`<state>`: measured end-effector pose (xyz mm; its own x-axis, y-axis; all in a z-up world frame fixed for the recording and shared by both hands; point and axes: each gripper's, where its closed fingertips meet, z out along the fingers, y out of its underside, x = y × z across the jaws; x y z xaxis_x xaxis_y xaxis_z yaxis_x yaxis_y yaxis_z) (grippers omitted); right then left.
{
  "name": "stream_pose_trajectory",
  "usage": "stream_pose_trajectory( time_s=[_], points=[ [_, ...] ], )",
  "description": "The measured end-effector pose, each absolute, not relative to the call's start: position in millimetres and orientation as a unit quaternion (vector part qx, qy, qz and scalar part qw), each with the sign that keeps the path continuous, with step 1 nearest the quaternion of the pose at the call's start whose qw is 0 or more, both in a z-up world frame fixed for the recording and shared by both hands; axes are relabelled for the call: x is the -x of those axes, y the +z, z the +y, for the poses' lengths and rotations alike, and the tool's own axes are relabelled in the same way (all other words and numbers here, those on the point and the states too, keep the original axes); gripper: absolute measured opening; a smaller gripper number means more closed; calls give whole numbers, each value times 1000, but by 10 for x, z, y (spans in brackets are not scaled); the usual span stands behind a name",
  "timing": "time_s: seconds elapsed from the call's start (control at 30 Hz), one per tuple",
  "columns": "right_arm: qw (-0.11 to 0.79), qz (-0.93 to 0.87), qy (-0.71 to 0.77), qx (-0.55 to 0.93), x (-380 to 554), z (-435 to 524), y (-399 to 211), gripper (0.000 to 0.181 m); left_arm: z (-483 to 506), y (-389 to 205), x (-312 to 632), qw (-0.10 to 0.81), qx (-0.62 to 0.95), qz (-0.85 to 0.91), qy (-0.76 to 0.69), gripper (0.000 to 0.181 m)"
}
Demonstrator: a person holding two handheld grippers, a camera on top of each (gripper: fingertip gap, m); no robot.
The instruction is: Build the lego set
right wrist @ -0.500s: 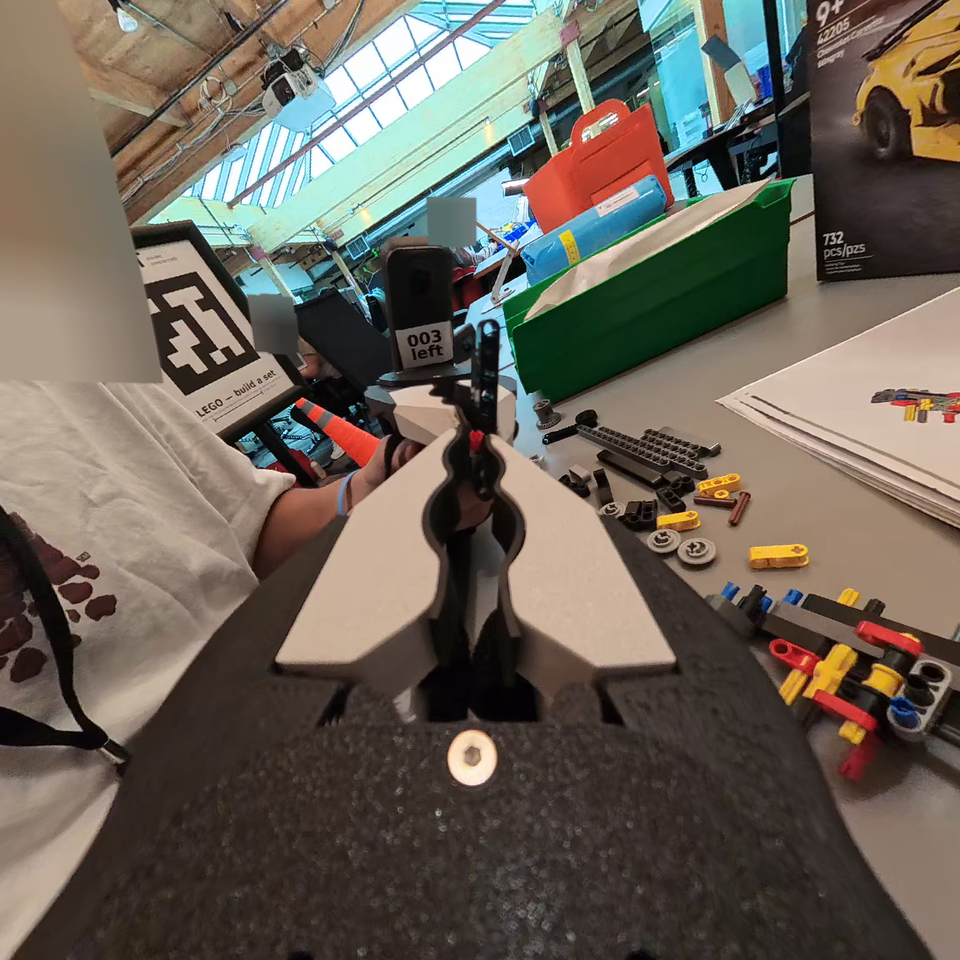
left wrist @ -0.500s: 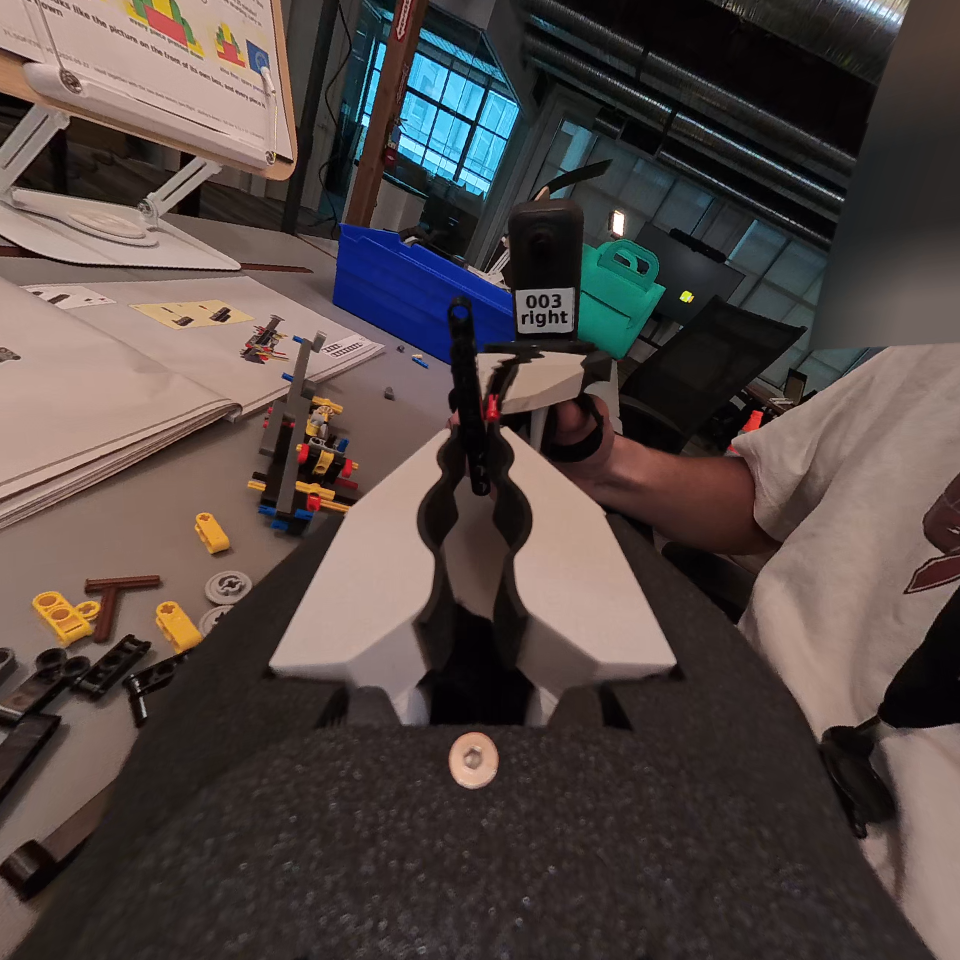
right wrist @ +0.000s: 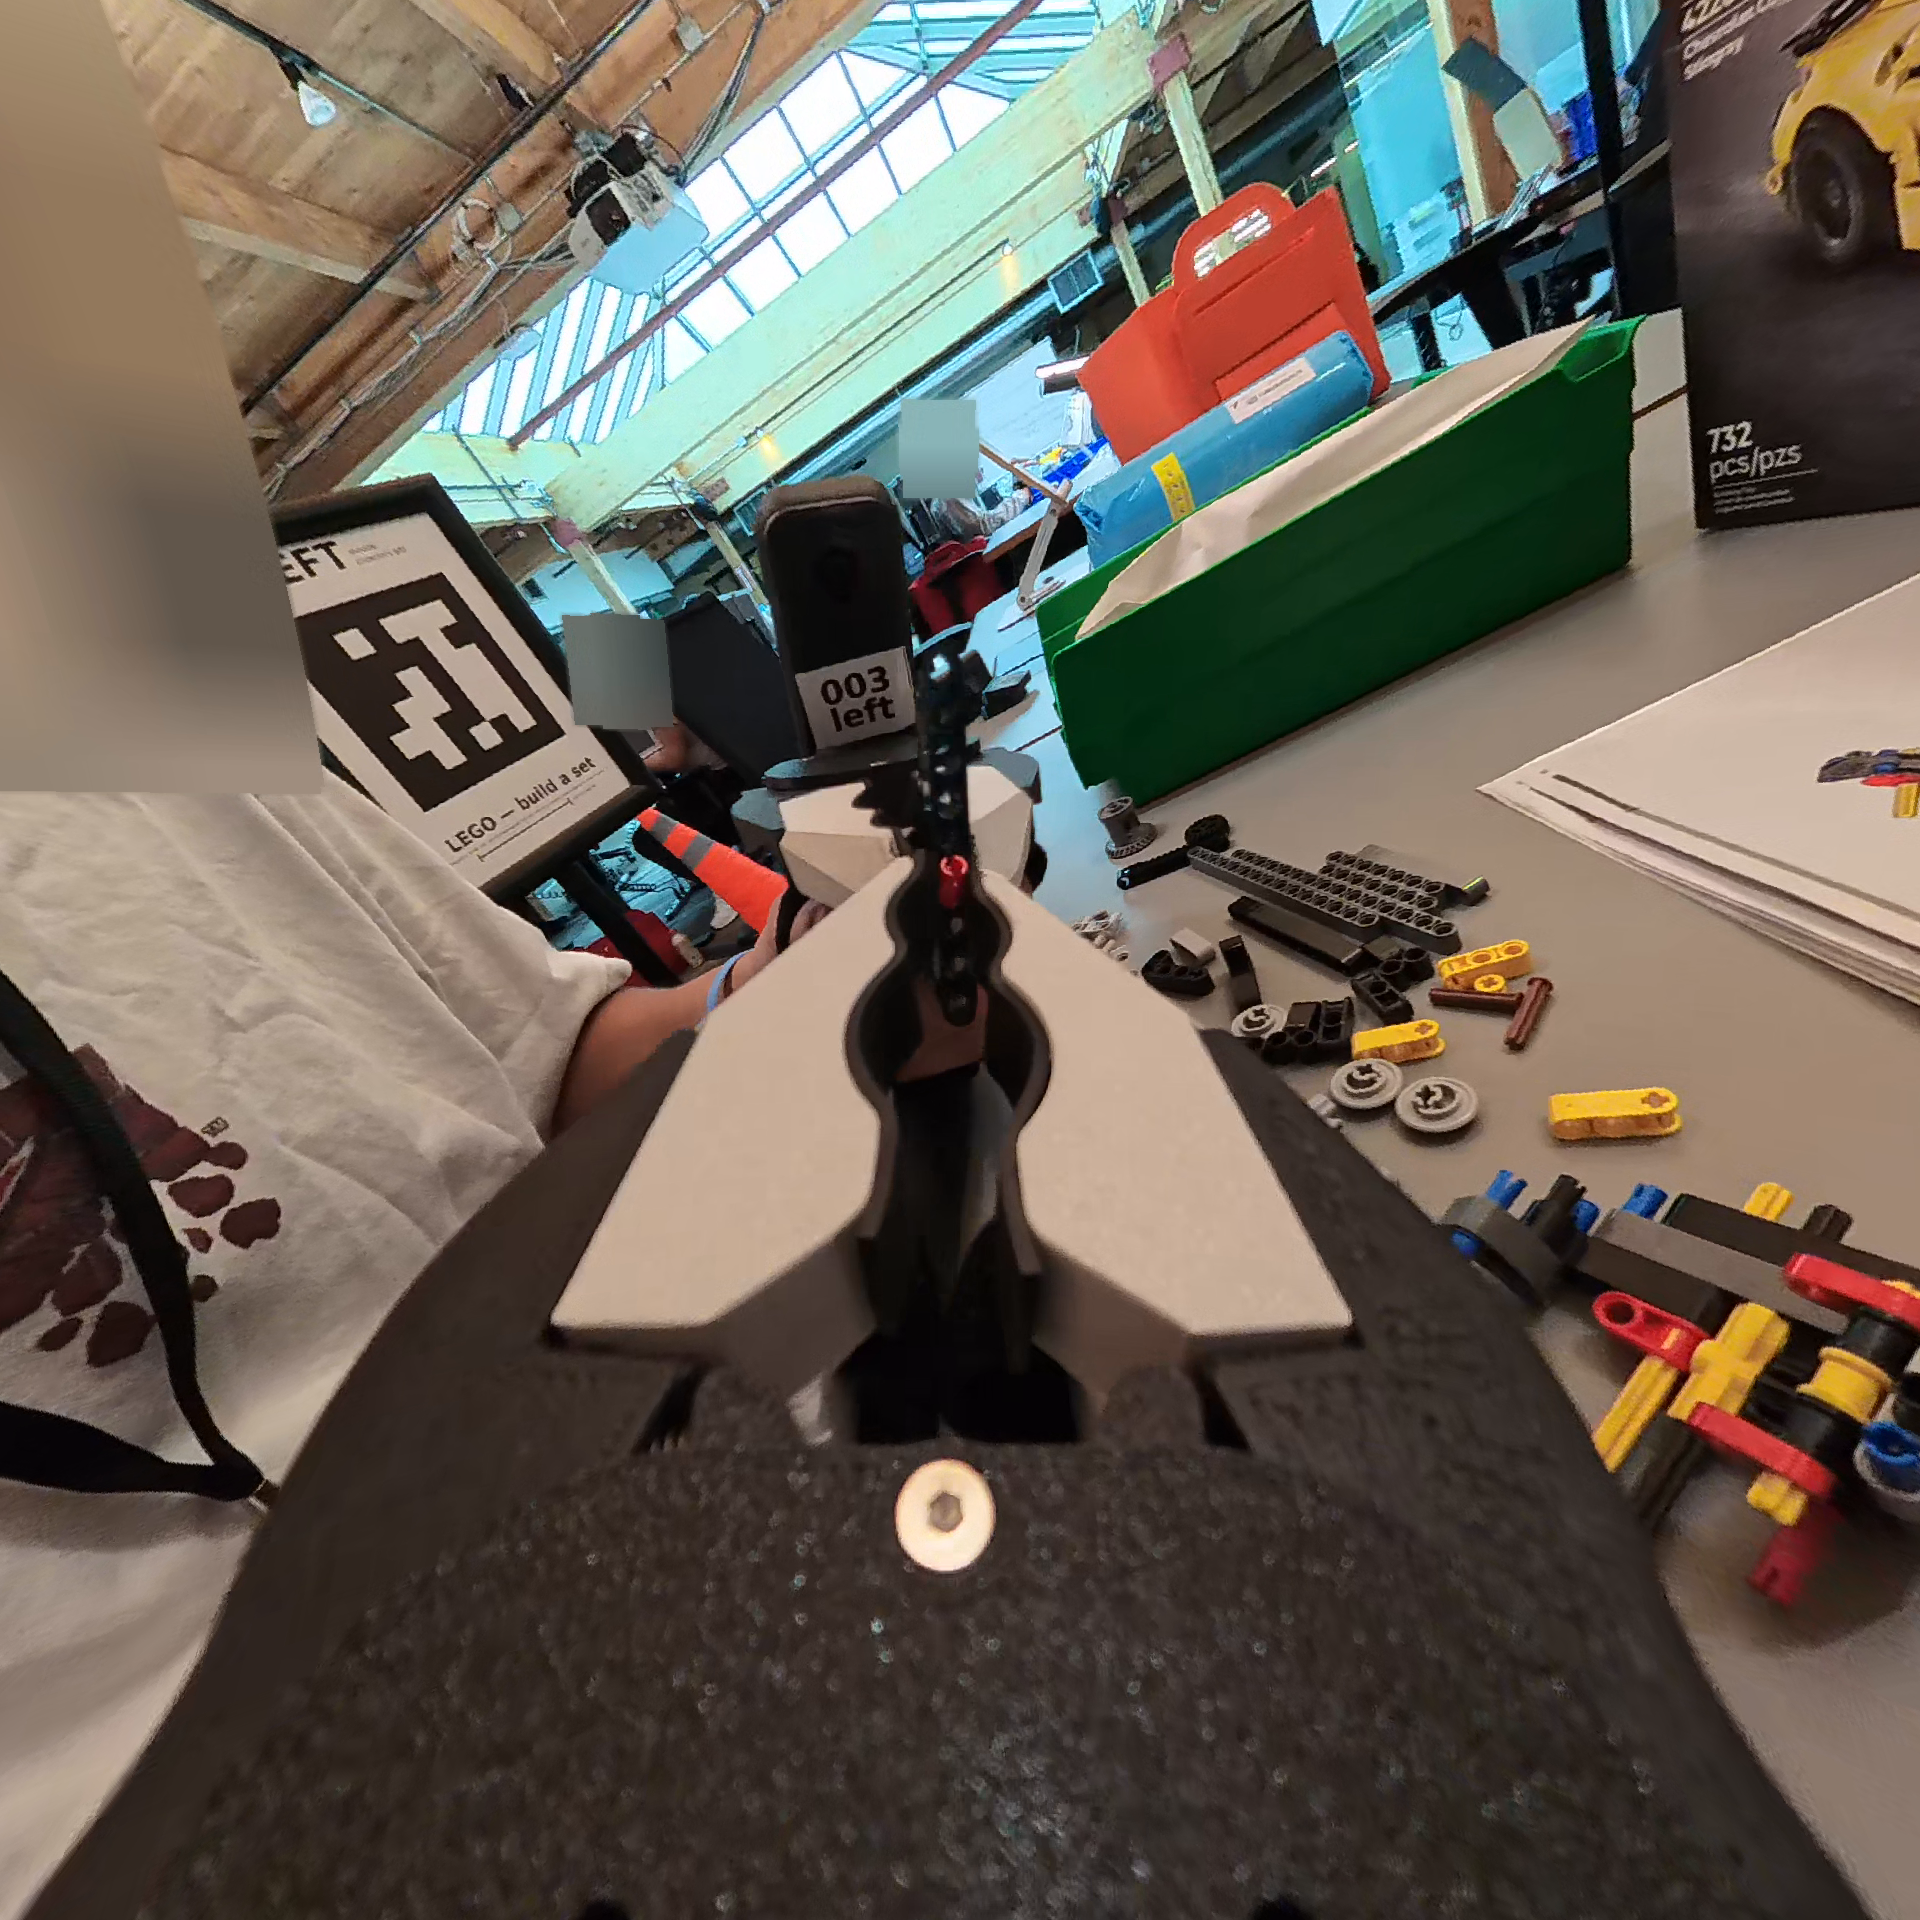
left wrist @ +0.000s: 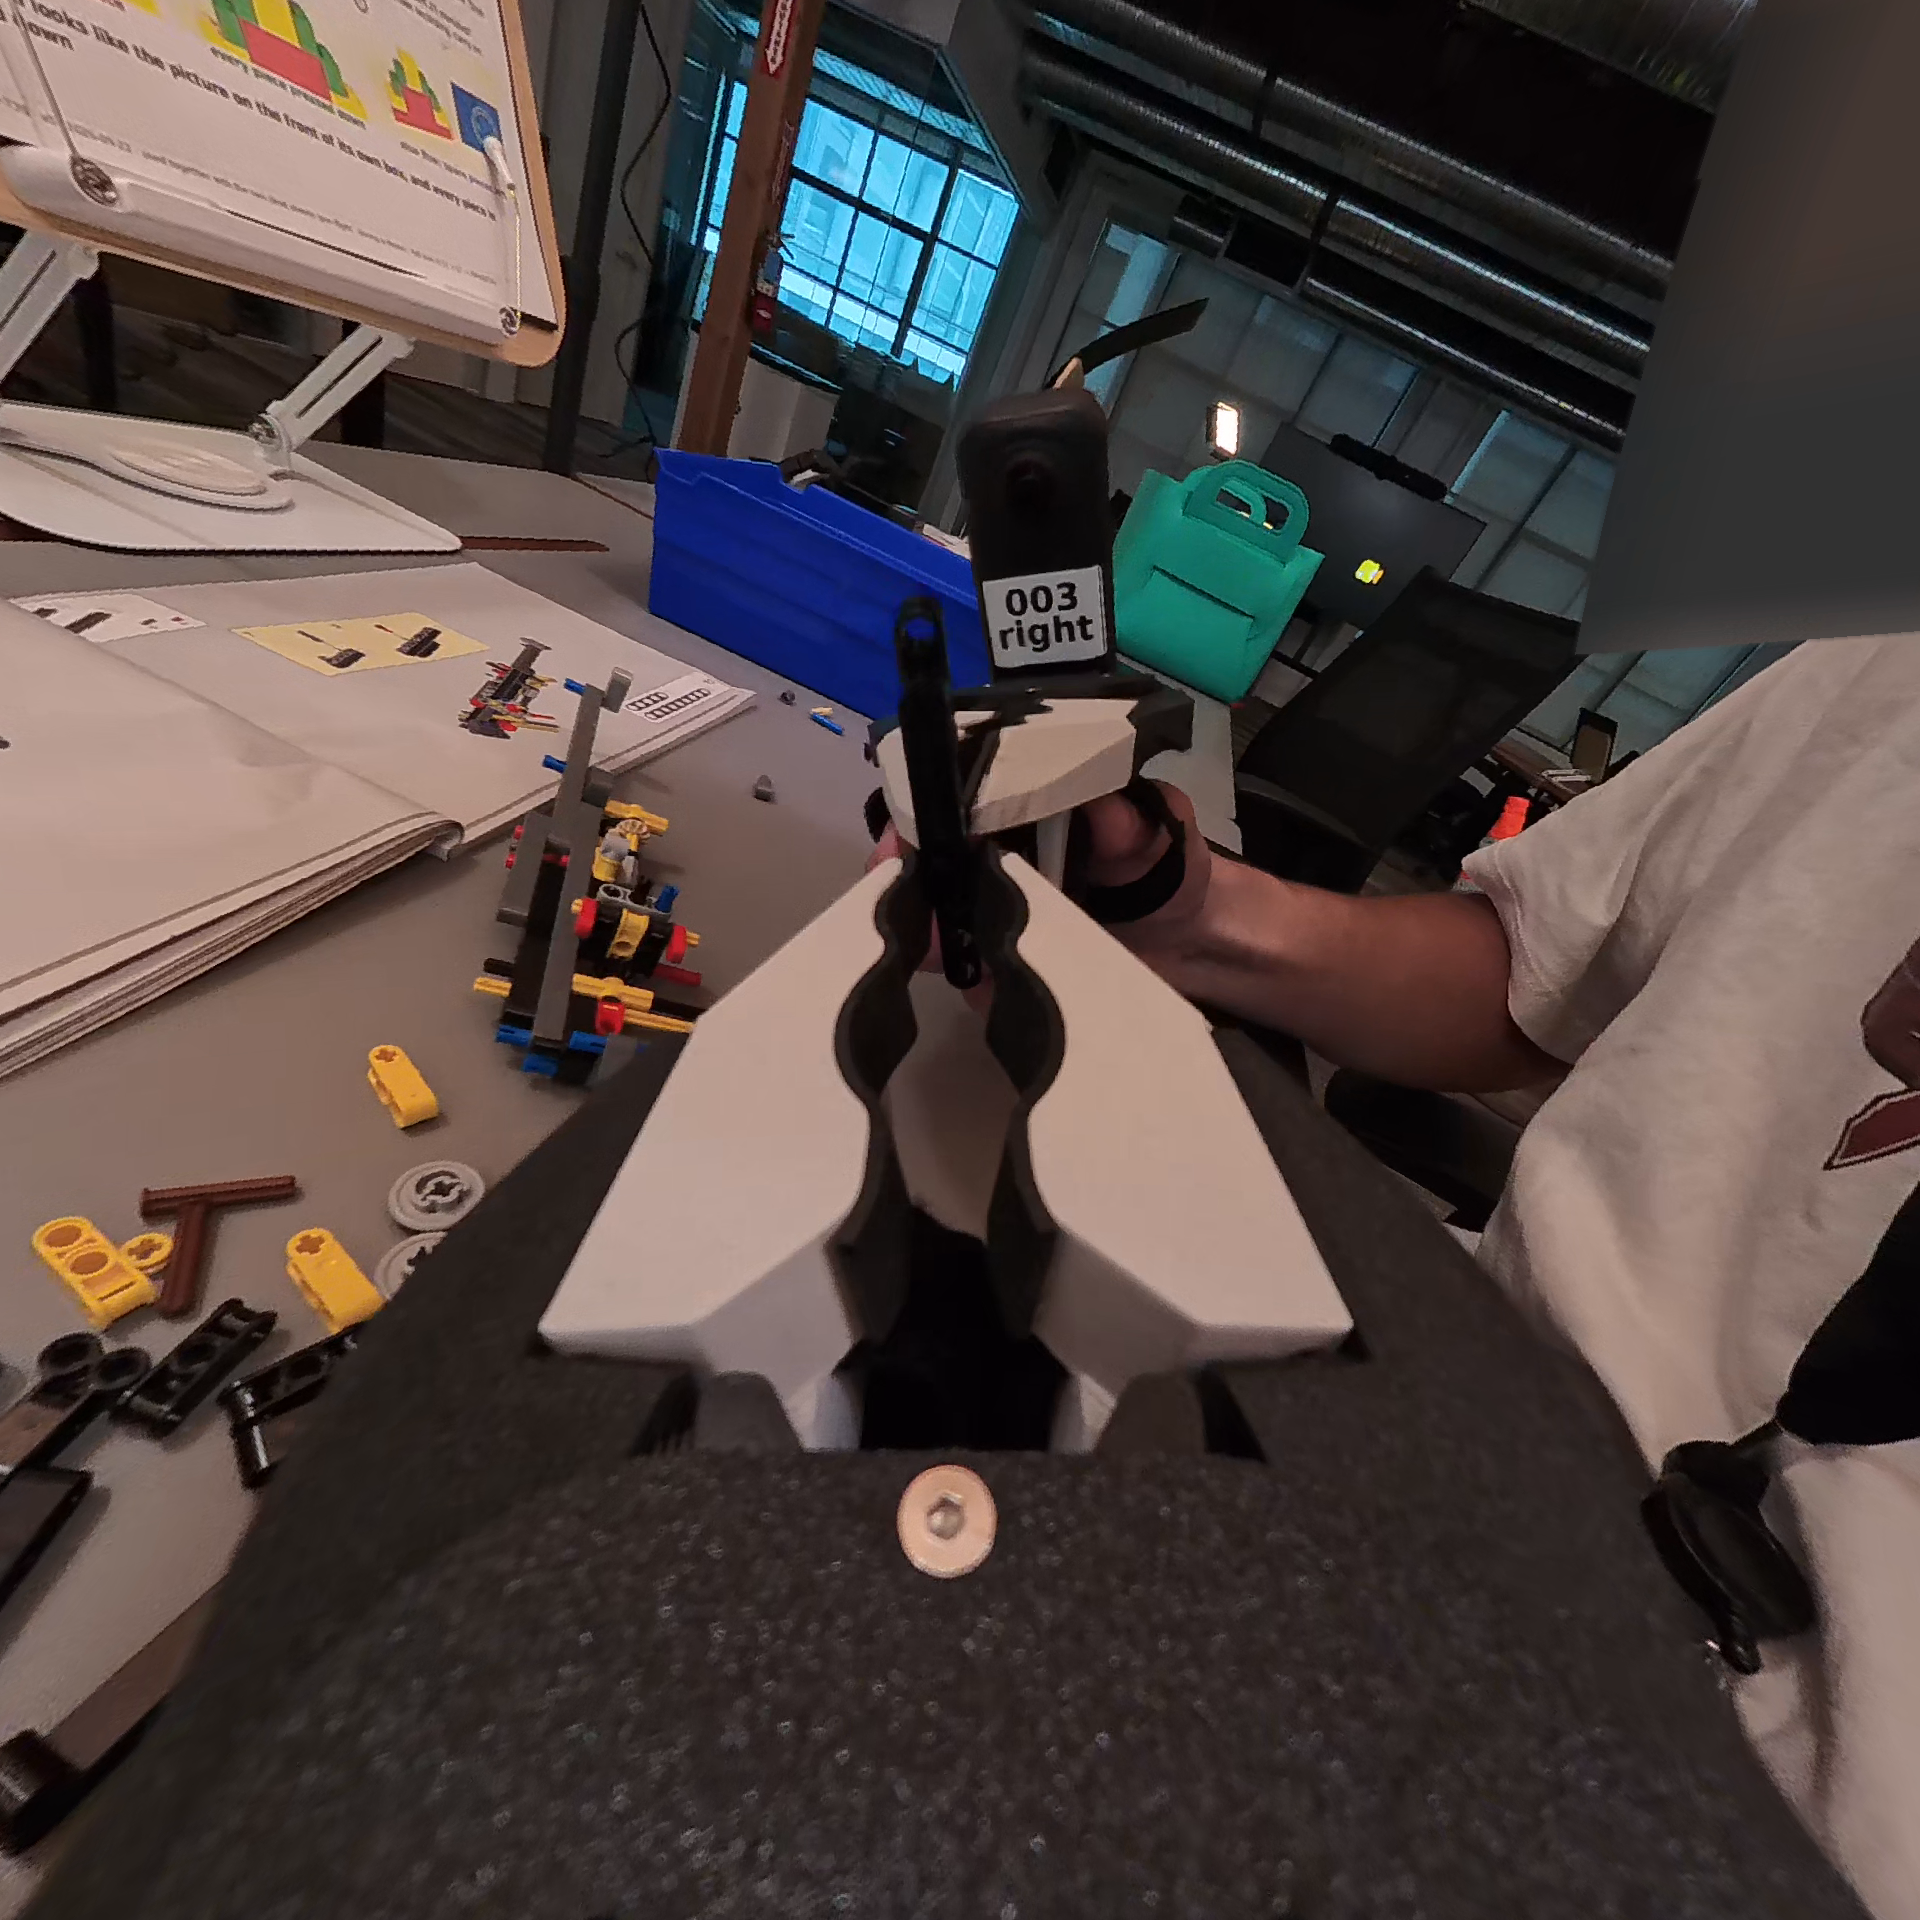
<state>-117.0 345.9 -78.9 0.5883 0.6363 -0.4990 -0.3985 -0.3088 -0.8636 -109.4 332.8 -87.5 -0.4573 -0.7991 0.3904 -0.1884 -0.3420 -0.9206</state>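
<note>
Both claws closed tip-to-tip on 1 black beam point(left wrist: 938, 821): left gripper point(left wrist: 951, 914), right gripper point(right wrist: 948, 883), red pin point(right wrist: 950, 871) at its tips.

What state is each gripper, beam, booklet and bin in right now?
Left gripper: shut on black beam.
Right gripper: shut on black beam.
Black beam: upright, held off the table.
Partial model: lying on table.
Instruction booklet: open.
Green bin: holds white paper.

Printed labels on both camera mounts point(left wrist: 1044, 613); lettering on black box point(right wrist: 1797, 260); sign point(right wrist: 436, 675).
</note>
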Motion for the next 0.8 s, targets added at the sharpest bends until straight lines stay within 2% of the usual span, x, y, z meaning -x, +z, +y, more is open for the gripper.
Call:
stream_pose_trajectory(
  time_s=[0.2, 0.33, 0.37, 0.5, 0.7, 0.8],
  points=[
    [569, -80, 459, 678, 1153, 3457, -807, 4, 3325, -888, 1090, 230, 470, 529, -668, 7],
    [548, -105, 289, 778, 655, 3436, -1018, 3, 3372, -840, 1120, 232, 467, 516, -680, 6],
    [517, -118, 207, 822, 399, 3392, -1154, 3, 3385, -826, 1131, 227, 465, 510, -687, 6],
    [223, -193, -20, 955, -549, 2744, -1837, 3, 3373, -826, 1134, 218, 463, 511, -691, 7],
    [-46, -282, -50, 957, -1074, 2158, -1974, 3, 3270, -882, 1125, 230, 456, 543, -667, 7],
    [-134, -268, -27, 954, -1300, 2031, -2069, 3, 3296, -856, 1141, 232, 455, 534, -674, 6]
  ],
)
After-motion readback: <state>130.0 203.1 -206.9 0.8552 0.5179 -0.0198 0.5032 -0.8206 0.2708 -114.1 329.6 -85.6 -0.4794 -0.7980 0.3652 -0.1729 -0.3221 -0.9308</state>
